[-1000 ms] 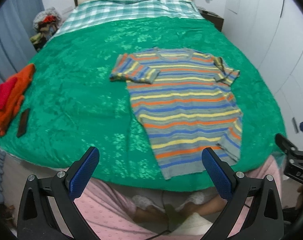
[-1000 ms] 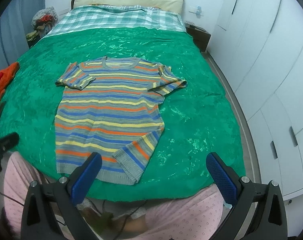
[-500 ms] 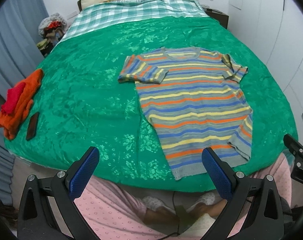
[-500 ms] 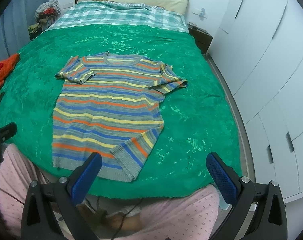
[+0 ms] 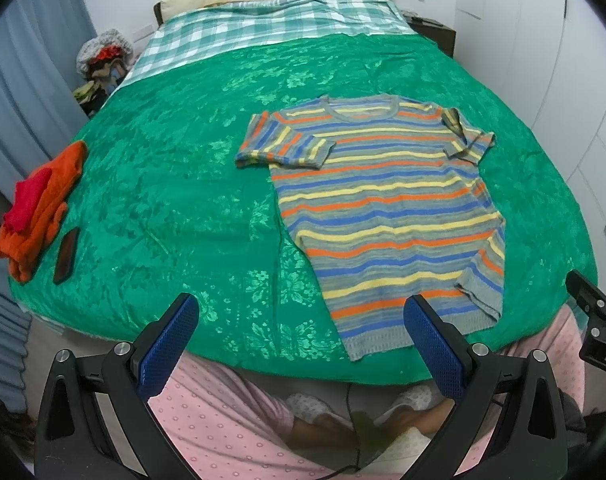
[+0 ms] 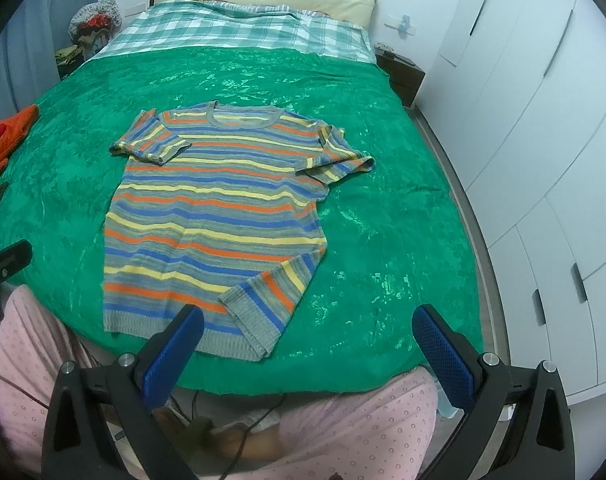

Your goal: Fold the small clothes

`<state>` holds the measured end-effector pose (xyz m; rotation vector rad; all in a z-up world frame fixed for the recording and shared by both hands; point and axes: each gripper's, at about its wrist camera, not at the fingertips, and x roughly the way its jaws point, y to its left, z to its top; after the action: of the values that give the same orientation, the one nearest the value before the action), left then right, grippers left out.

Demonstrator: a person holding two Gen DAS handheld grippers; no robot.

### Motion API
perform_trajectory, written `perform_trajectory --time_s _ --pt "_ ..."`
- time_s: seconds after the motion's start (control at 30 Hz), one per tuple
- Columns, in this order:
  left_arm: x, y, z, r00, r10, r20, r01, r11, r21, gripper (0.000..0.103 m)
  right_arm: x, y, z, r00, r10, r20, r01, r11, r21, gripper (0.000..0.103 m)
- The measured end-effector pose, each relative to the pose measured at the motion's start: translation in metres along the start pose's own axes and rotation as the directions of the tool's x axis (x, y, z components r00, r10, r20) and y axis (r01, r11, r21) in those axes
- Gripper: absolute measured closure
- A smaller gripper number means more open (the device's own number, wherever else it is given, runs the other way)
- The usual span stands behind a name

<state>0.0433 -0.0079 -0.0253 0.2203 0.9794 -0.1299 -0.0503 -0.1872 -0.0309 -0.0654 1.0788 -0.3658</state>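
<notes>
— Left wrist view: what is lying on the bed (image 5: 175,184)?
— A striped shirt (image 5: 387,208) is lying flat on the green cover, collar toward the pillows, its near right hem corner folding over. An orange cloth (image 5: 39,208) and a phone (image 5: 66,255) are sitting near the left edge.
— And the claws?
— The left gripper (image 5: 301,344) is hanging wide open above the near edge, gripping nothing. The right gripper (image 6: 309,350) is gaping equally wide over the hem, also empty.
</notes>
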Motion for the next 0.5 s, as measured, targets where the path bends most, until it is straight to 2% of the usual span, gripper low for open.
perform_trajectory --time_s 0.5 --pt "0.0003 -0.0009 -0.0029 1.0 0.0 -0.011 0.0 1.0 0.0 0.001 0.0013 -0.0019 -0.0031 1.0 0.015 -0.003 -0.015 1.0 0.011 0.0"
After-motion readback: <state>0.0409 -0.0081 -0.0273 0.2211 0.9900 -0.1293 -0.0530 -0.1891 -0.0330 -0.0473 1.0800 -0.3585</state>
